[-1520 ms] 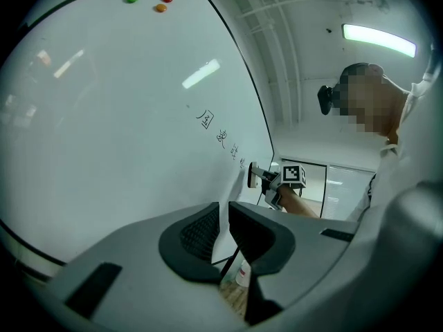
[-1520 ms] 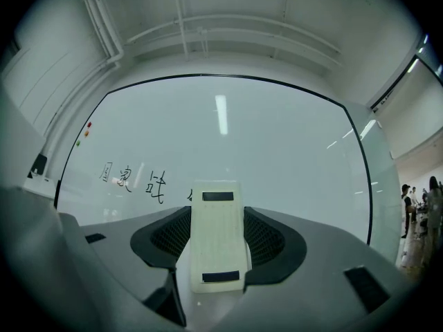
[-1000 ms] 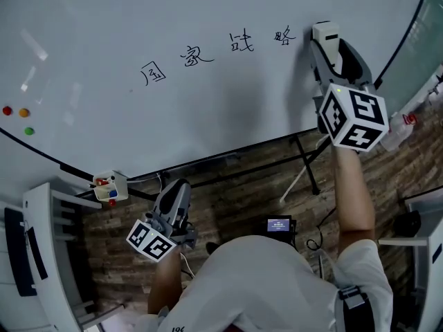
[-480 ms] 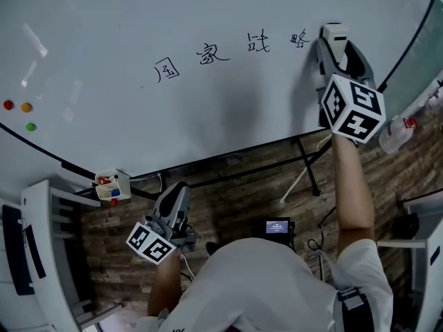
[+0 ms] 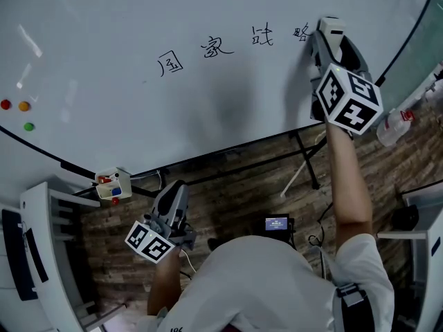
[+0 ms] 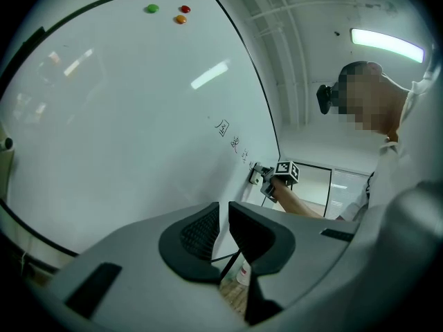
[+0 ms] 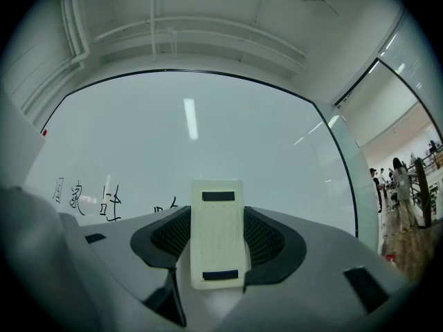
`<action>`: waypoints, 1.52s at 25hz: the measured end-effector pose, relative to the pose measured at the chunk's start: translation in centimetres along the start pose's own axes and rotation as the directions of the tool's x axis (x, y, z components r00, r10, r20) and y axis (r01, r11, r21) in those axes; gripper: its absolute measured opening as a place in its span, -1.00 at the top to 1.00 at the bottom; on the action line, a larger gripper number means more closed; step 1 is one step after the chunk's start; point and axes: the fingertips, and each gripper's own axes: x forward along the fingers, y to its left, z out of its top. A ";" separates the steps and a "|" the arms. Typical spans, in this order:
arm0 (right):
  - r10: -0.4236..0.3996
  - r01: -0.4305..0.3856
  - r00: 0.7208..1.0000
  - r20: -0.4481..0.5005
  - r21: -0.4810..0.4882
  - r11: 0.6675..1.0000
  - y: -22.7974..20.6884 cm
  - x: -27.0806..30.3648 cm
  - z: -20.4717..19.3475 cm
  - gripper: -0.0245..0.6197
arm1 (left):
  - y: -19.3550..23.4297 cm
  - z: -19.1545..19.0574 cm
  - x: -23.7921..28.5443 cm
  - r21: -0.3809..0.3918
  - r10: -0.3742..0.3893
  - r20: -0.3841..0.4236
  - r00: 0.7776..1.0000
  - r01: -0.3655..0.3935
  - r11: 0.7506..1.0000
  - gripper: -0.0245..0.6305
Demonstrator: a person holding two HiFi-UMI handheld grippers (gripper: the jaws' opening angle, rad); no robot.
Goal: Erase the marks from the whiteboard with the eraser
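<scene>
The whiteboard (image 5: 138, 19) carries a row of black handwritten characters (image 5: 217, 46); the rightmost one (image 5: 300, 31) lies just left of the white eraser (image 5: 330, 28). My right gripper (image 5: 329, 37) is shut on the eraser and holds it up against the board. In the right gripper view the eraser (image 7: 219, 234) stands upright between the jaws, with the characters (image 7: 109, 203) low at the left. My left gripper (image 5: 173, 196) hangs low by the person's body, away from the board. It is shut and holds nothing (image 6: 223, 234).
Red (image 5: 7, 104), orange (image 5: 24, 106) and green (image 5: 28, 126) magnets sit at the board's left. A small marker box (image 5: 112, 184) hangs at the lower edge. The black stand legs (image 5: 304, 164), a bottle (image 5: 391, 126) and a screen device (image 5: 277, 223) are on the wooden floor.
The right gripper has brought the eraser closer to the rightmost character. The head view has shifted a little. The left gripper has stayed where it was.
</scene>
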 end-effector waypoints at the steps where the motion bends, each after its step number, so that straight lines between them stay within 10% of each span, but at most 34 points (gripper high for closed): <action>1: 0.003 -0.003 1.000 -0.002 0.002 1.000 0.3 -0.1 0.0 0.14 | 0.0 0.0 -0.1 -0.002 -0.004 -0.003 1.000 0.004 1.000 0.83; 38: 0.044 -0.044 0.999 0.001 0.045 0.998 10.2 -1.5 0.3 0.14 | 2.7 0.9 -4.4 -0.040 -0.040 -0.013 0.999 0.040 0.998 0.83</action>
